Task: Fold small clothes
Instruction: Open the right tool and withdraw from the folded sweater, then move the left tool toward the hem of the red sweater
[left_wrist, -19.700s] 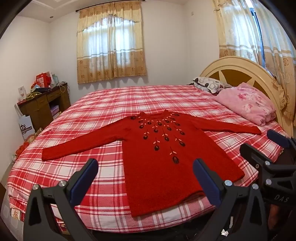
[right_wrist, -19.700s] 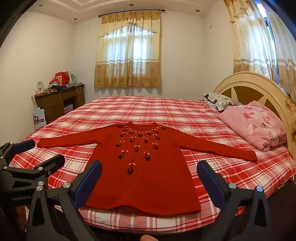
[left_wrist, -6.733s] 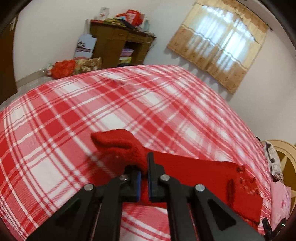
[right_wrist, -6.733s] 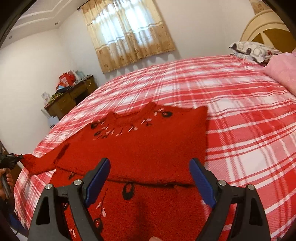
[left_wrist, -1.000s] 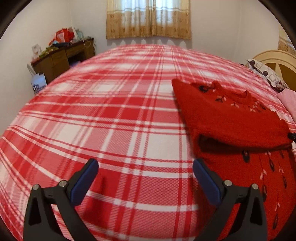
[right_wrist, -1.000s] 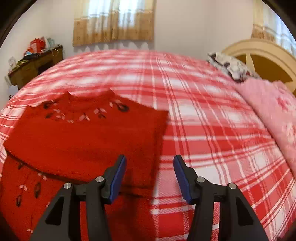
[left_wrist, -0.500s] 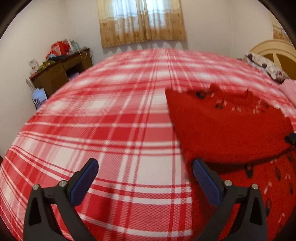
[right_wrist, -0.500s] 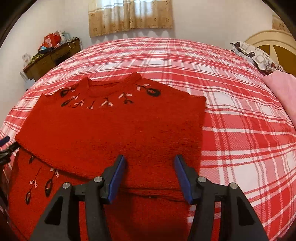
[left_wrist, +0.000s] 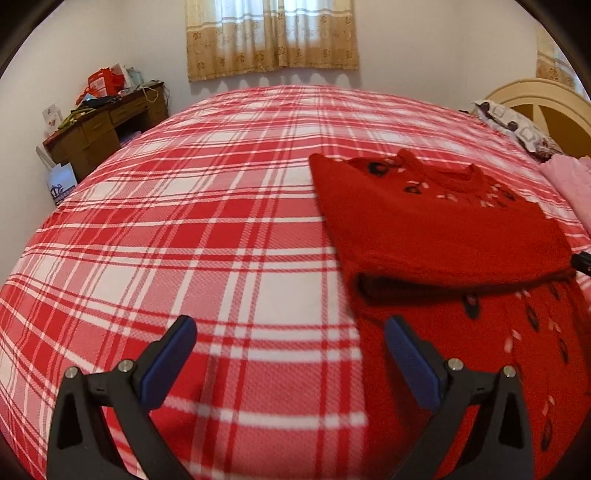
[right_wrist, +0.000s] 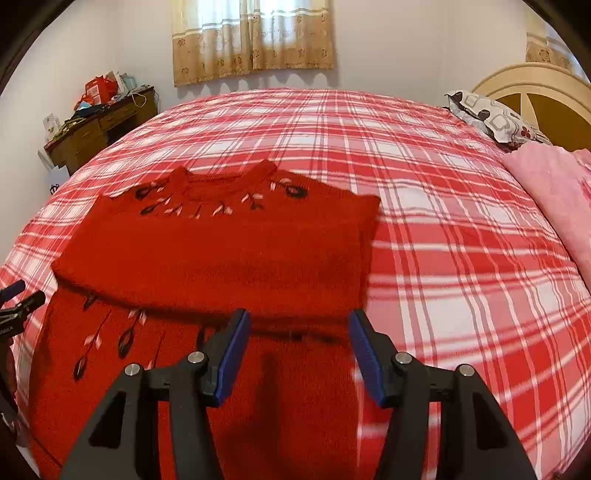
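From your left wrist, the left gripper (left_wrist: 288, 354) stands wide open and empty over bare checked bedspread (left_wrist: 207, 236), its right finger at the sweater's (left_wrist: 443, 236) left edge. The red sweater lies folded on the bed's near right part (sleeves tucked across).

From your right wrist, the right gripper (right_wrist: 297, 345) is about half open, holding nothing, over the sweater's right edge near the fold.
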